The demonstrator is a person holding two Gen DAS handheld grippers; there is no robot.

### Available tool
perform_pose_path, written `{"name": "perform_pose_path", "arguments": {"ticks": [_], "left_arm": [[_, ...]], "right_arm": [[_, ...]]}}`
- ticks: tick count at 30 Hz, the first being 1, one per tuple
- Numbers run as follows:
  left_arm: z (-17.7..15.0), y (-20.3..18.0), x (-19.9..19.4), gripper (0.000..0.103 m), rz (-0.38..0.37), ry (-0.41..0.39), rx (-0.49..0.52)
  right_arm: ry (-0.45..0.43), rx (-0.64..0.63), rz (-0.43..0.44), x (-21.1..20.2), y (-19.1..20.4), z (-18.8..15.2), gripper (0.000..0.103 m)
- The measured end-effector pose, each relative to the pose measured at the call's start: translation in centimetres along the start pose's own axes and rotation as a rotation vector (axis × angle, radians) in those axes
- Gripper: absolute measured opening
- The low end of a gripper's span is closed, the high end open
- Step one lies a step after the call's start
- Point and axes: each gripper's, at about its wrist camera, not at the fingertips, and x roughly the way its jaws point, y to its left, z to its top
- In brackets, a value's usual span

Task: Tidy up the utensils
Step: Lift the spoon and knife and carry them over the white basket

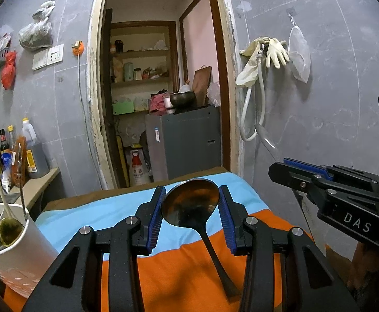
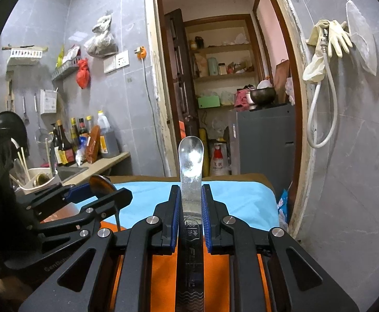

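Left claw (image 1: 190, 208) clamps dark ladle (image 1: 190, 202); right claw (image 2: 191, 208) apparently clamps steel spoon (image 2: 191, 161).

Dark ladle (image 1: 190, 202) bowl between left gripper (image 1: 190, 209) pads, beside white holder (image 1: 12, 249)

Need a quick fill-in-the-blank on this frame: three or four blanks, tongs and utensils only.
1. The left tongs grip a dark spoon by its ____.
2. The right tongs are shut on a flat ____-coloured steel utensil.
3. The white utensil holder stands on the robot's ____ side.
4. Below both tongs lies a cloth striped blue and ____.

Missing words: bowl; silver; left; orange
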Motion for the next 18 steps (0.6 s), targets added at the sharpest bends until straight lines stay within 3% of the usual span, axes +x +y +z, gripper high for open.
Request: {"name": "perform_pose_path", "arguments": {"ticks": [9,18], "left_arm": [[1.4,0.7,-1.6,0.035,0.005,-0.029,-0.010],[5.3,2.9,-5.1,0.035,0.034,-0.068,-0.006]], "right_arm": [[-0.067,0.011,0.004,-0.9,0.5,1.7,0.014],[-0.143,0.011,0.037,-1.8,3.1,5.2,0.014]]}}
